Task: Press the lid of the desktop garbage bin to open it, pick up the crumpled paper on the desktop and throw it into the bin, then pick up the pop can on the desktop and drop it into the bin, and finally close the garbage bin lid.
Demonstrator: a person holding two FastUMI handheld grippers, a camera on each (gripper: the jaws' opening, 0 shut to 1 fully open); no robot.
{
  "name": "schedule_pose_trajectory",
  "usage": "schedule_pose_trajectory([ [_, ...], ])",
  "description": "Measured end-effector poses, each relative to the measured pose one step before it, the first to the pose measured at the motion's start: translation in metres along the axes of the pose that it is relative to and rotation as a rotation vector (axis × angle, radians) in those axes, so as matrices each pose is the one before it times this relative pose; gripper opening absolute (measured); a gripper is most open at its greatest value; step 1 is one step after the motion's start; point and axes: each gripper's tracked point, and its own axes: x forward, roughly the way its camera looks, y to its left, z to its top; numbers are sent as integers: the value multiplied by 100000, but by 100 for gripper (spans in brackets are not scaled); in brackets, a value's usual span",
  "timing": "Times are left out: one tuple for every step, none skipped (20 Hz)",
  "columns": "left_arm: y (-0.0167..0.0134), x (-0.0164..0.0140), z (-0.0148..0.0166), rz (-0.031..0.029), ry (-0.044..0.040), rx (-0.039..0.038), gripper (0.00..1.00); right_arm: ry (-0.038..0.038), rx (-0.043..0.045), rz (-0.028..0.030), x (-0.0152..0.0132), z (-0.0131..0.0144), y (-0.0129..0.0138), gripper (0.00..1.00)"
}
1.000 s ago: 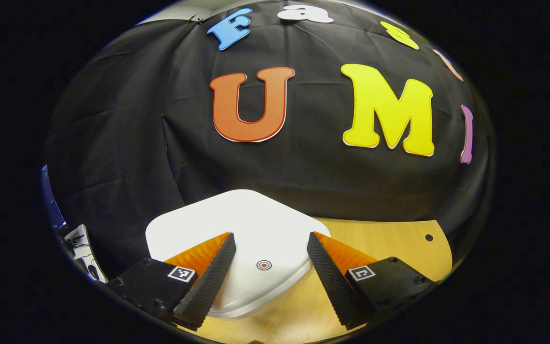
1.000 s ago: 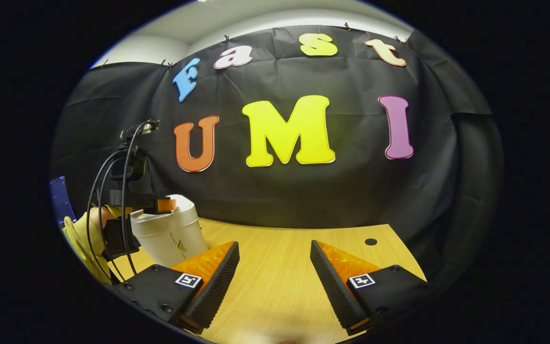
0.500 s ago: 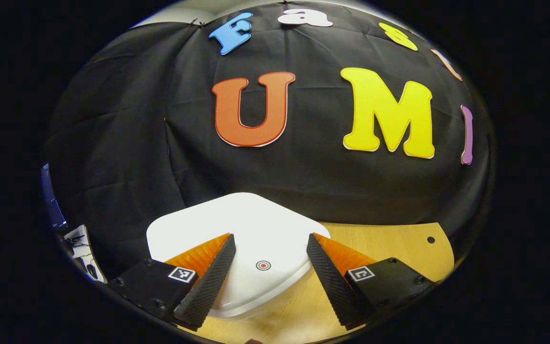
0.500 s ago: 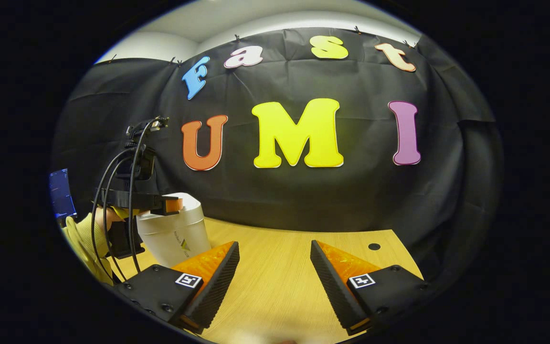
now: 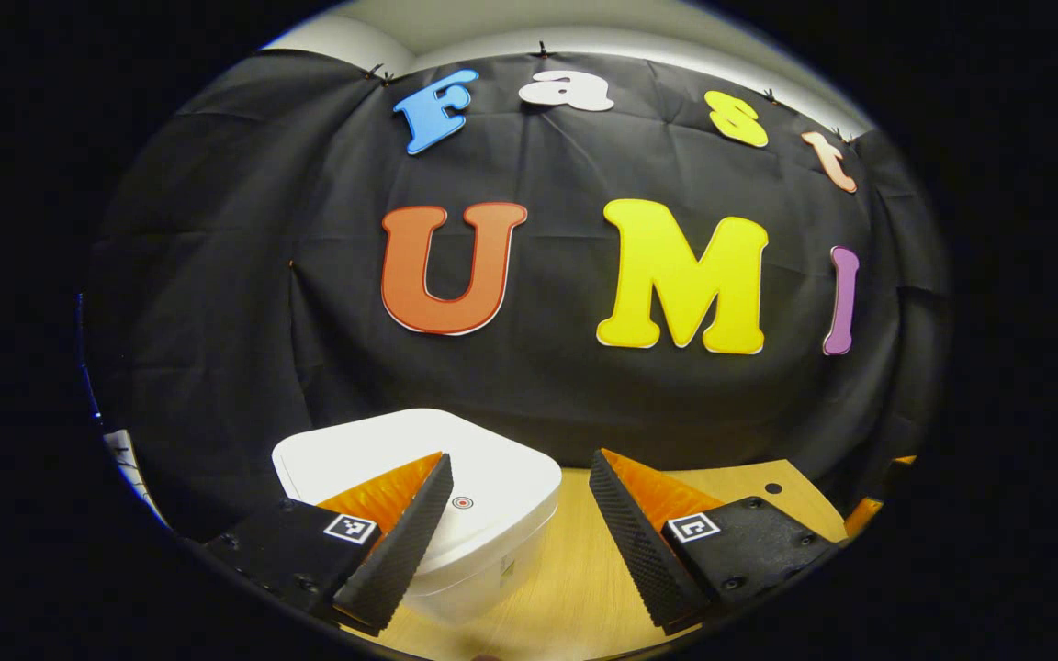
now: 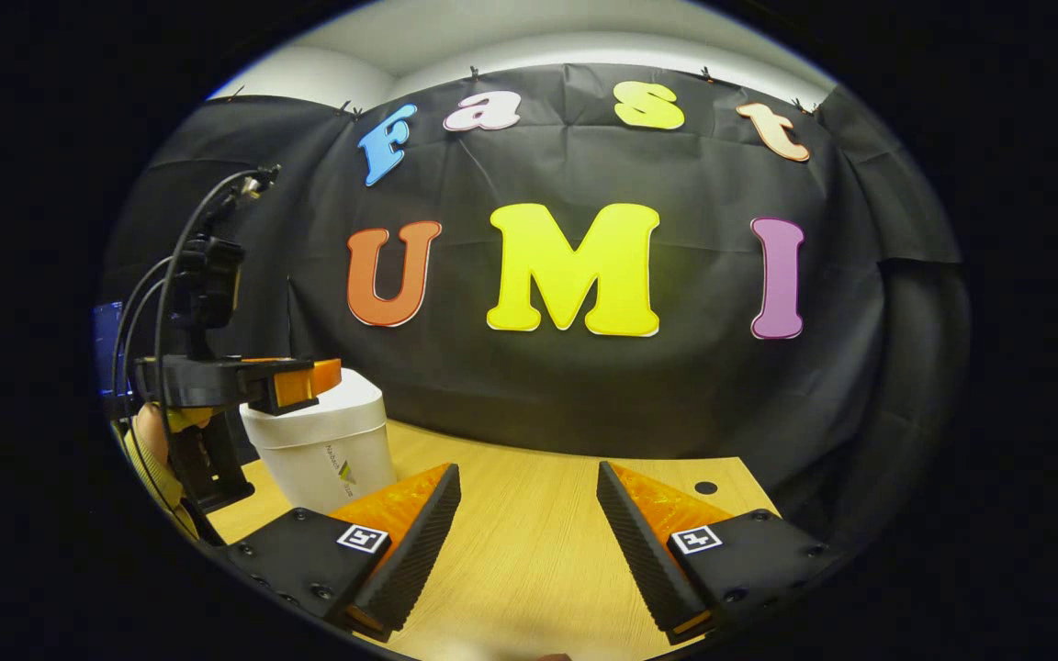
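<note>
Left gripper view: left hand-held gripper [image 5: 518, 514] spread wide, grasping nothing, above the white bin [image 5: 455, 542]; lid [image 5: 492, 473] down.

Right gripper view: right hand-held gripper [image 6: 529, 532] also spread, empty, over bare table [image 6: 529, 551]; bin at left.

Paper and can unseen, so likely the closing step, or the opening press. If lid isn't latched, press its red dot [image 5: 462, 502].

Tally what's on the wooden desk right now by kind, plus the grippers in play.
White plastic desktop garbage bin with its lid down: 1
Crumpled paper on the light wooden desktop: 0
Pop can on the desktop: 0
Left gripper and right gripper, both open: 2
Total: 3
</note>
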Motion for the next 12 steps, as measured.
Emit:
schedule_pose_trajectory([
  [-166, -603, -63, -1076, -815, -240, 99, -715, -533, -698, -18, 56, 162, 96],
  [305, -981, -303, -373, -964, -443, 99, -750, -577, -577, -84, 66, 324, 96],
  [-136, -515, 71, -1199, -1044, -365, 99, -843, -695, -537, 30, 82, 310, 96],
  [-226, -443, 11, -934, -694, -210, 99, -917, -591, -164, -41, 225, 385, 96],
  [-84, -478, -11, -825, -749, 270, 99, -975, -463, -193, 50, 245, 296, 95],
  [-97, -418, -112, -607, -315, 337, 99, -923, -193, -64, -72, 110, 310, 96],
  [-178, -534, -71, -1011, -521, 92, 99, -853, -171, -104, -74, 179, 269, 96],
  [-450, -524, -38, -1513, -796, 222, 99, -922, -237, -296, -78, 150, 182, 95],
  [-272, -479, 71, -840, -592, 530, 99, -989, -286, -147, -64, 235, 212, 96],
  [-296, -464, 32, -1212, -744, 712, 99, -1080, -271, -492, -23, 216, 104, 96],
  [-375, -411, -33, -1129, -8, 642, 99, -1246, -279, -480, -112, 277, 81, 95],
  [-478, -427, -109, -1274, 127, 684, 98, -1109, -455, -172, -78, 142, 47, 96],
])
